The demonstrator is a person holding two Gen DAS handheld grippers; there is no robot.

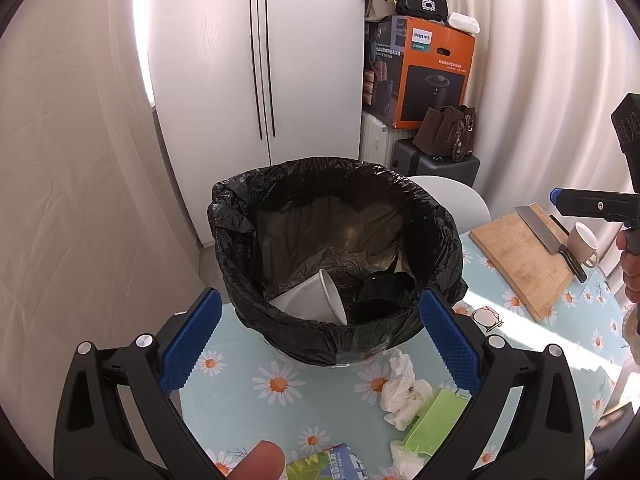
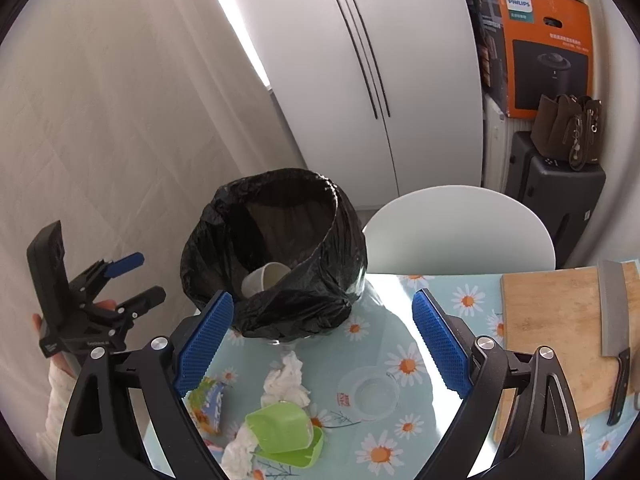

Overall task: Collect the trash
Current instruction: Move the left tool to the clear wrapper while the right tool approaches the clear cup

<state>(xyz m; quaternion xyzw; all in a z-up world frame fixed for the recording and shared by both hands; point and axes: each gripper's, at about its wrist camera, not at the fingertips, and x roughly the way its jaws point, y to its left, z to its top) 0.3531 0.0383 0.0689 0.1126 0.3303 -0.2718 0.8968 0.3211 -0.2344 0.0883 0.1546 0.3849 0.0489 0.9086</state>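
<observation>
Partly done: white cup (image 1: 324, 300) and a black item already in bin (image 1: 336, 248). Both hand-held grippers, left (image 1: 320, 344) and right (image 2: 324, 344), wide and empty. Left on table (image 2: 400, 320): tissues (image 2: 286, 380), green box (image 2: 284, 432), wrapper (image 2: 210, 400).

Black bin liner (image 1: 332, 240), green box (image 2: 282, 428), daisy-patterned blue tablecloth (image 1: 256, 408).

We count: one bin (image 2: 276, 256) with black liner; inside, one white paper cup (image 1: 320, 300), one black item (image 1: 384, 292). On table: two crumpled tissues (image 2: 286, 380), one green container (image 2: 286, 432), one printed packet (image 2: 210, 398), one cutting board (image 1: 524, 256), one cleaver (image 2: 614, 320), one mug (image 1: 582, 242), one clear lid (image 2: 370, 392).
</observation>
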